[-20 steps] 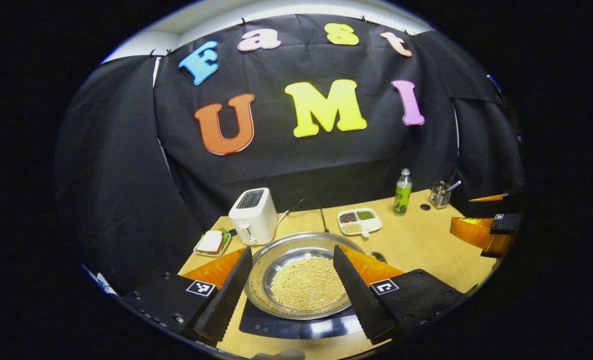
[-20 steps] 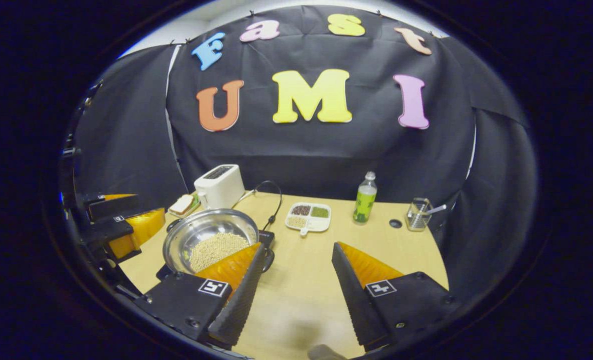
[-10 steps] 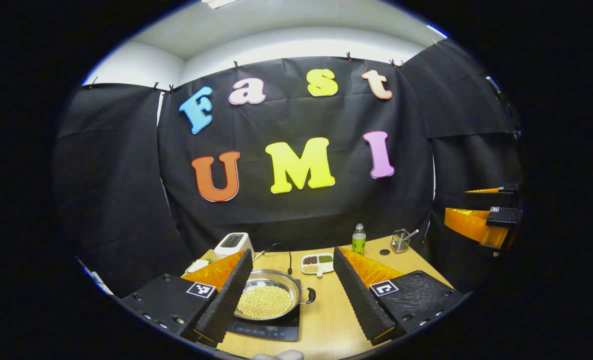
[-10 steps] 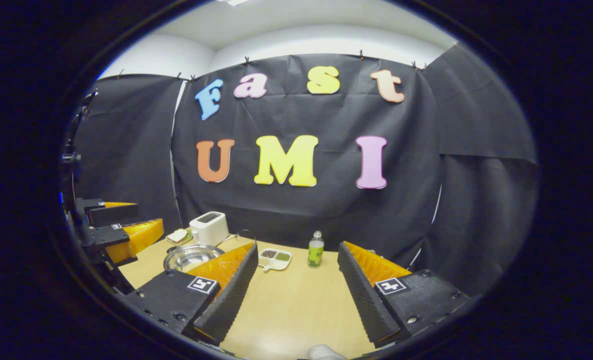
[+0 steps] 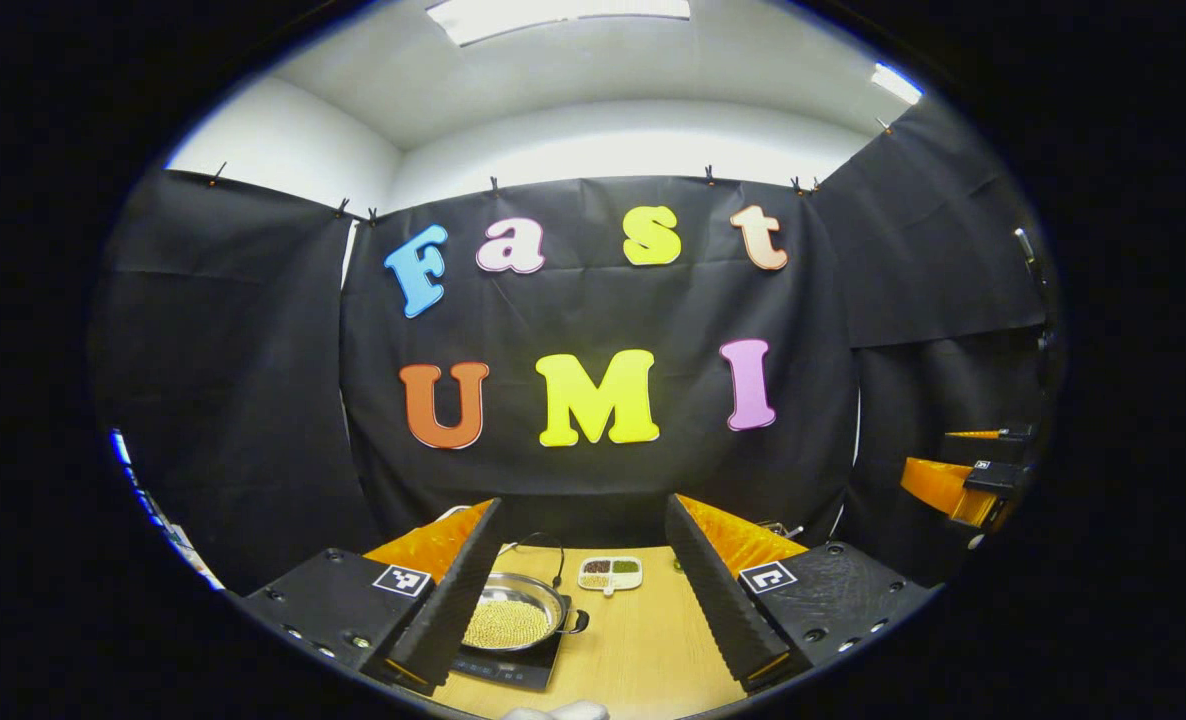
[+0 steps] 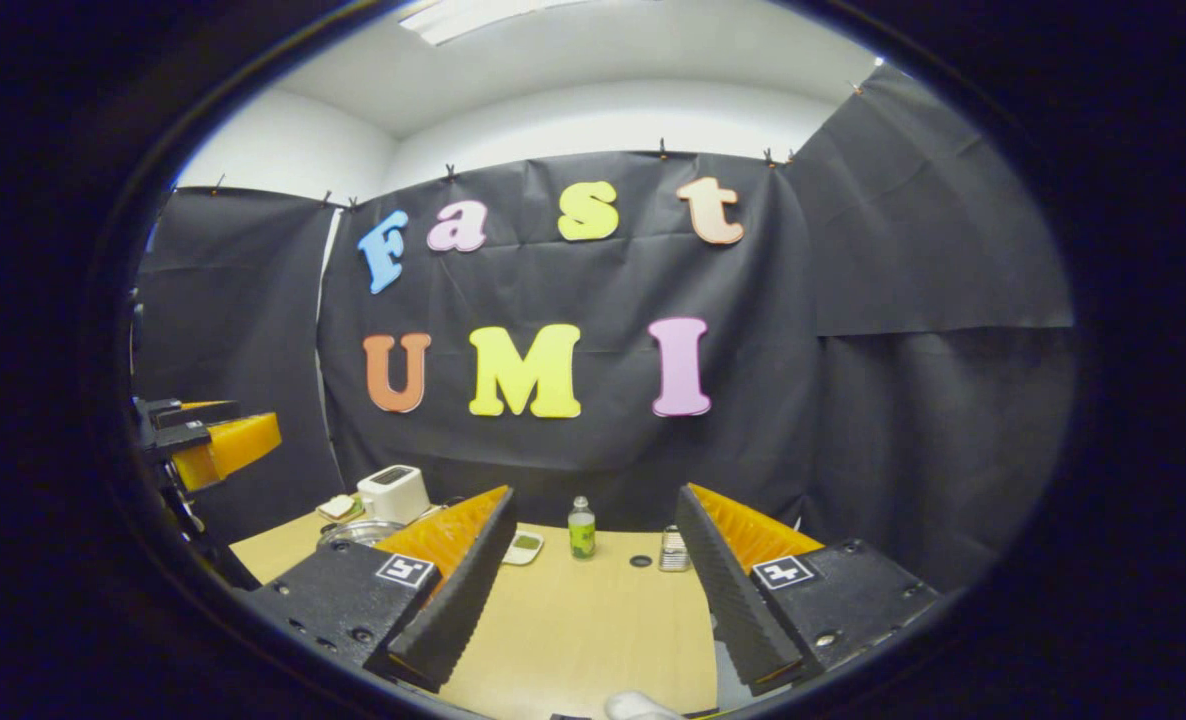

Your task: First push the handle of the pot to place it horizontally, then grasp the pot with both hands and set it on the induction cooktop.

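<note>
pot (image 5: 515,620) sits on the induction cooktop (image 5: 501,668) near the tabletop's (image 5: 643,640) front left edge, beyond the left gripper (image 5: 573,590), whose jaws gape wide and empty, like the right gripper (image 6: 593,580). thin steel, likely slippery and bean-laden (grip its side handles (image 5: 579,622)).

a staged booth kitchen: black cloth wall (image 5: 253,400), wooden table (image 6: 593,630), toaster (image 6: 394,492), induction cooktop (image 5: 503,668)
</note>
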Motion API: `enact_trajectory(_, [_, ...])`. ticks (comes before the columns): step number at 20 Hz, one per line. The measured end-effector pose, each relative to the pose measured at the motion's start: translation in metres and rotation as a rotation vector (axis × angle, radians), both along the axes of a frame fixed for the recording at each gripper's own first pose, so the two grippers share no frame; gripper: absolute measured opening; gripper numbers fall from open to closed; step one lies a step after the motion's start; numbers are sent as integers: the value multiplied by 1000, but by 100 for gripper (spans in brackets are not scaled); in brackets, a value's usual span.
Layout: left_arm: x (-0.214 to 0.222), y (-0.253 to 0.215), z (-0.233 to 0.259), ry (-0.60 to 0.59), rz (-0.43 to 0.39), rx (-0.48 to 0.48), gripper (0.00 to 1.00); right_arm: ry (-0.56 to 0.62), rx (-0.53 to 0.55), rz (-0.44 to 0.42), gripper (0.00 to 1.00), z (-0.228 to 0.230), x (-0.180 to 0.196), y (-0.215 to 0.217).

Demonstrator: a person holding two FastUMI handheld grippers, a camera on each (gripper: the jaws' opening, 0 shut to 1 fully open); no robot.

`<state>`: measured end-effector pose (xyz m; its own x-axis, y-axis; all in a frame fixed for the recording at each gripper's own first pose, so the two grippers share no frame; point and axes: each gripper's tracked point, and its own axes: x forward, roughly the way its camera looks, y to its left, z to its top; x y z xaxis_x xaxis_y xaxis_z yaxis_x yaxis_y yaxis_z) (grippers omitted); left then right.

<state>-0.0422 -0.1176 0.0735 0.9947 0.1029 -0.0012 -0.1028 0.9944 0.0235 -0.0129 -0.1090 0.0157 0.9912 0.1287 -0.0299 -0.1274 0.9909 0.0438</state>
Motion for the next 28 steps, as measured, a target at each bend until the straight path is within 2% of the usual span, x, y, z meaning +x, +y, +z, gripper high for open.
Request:
enact_trajectory(3, [1, -4, 1, -21, 0, 15, 96, -7, 27, -29, 100, 5, -1, -16])
enact_trajectory(4, [2, -5, -1, -20, 4, 15, 100, -13, 22, -42, 100, 6, 0, -23])
enact_trajectory(5, [2, -5, -1, -19, 4, 11, 96, -20, 18, -49, 100, 10, -2, -26])
enact_trajectory(28, [34, -7, -8, 6, -43, -4, 96, 2, 34, -58, 100, 10, 28, -27])
